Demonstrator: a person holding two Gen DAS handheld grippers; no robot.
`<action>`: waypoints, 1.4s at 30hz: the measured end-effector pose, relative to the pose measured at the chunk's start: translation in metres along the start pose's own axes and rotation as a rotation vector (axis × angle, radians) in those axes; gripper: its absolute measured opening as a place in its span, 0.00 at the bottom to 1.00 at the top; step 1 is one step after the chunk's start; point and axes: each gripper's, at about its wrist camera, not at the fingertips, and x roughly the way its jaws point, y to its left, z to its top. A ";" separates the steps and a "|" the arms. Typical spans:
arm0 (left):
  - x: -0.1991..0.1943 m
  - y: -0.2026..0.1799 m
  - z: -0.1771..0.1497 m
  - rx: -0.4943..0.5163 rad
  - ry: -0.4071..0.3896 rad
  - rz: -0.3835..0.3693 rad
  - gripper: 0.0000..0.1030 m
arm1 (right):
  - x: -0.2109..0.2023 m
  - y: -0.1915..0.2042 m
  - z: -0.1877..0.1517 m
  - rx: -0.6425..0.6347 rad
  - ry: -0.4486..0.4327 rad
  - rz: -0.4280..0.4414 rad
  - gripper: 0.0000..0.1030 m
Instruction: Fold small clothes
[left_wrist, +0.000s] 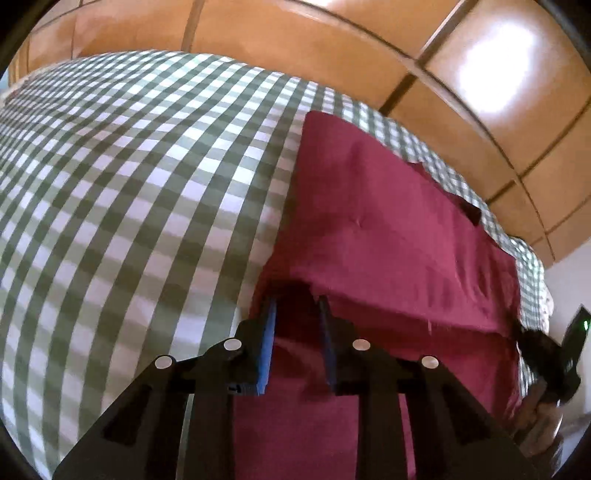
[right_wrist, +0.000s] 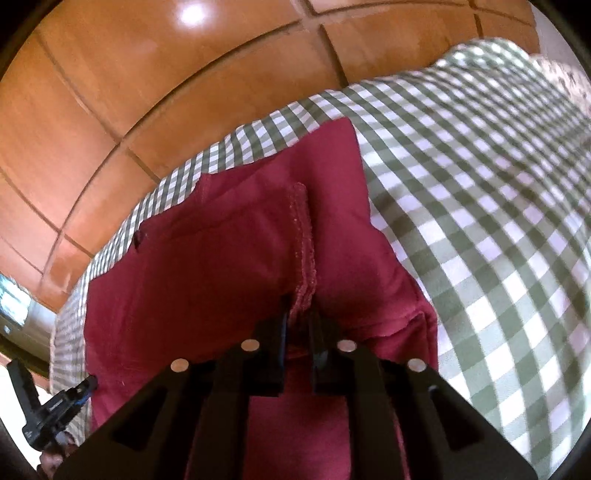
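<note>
Currently a dark red cotton garment (left_wrist: 388, 229) lies on a green-and-white checked cloth (left_wrist: 129, 184) covering the table, near its far edge above an orange tiled floor (left_wrist: 369, 44). Both tongs hold its near edge: the left tongs (left_wrist: 297, 306) stand slightly spread with fabric between, while the right tongs (right_wrist: 300, 317) pinch a stitched seam (right_wrist: 304, 243).
</note>
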 end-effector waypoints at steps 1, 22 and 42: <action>-0.008 0.001 -0.003 0.011 -0.014 0.022 0.24 | -0.008 0.003 0.001 -0.011 -0.022 -0.024 0.23; 0.052 0.012 0.099 -0.138 0.016 -0.063 0.44 | 0.015 0.058 -0.011 -0.190 -0.020 -0.040 0.52; 0.003 -0.048 0.044 0.199 -0.283 0.224 0.44 | 0.047 0.074 -0.036 -0.281 -0.085 -0.113 0.62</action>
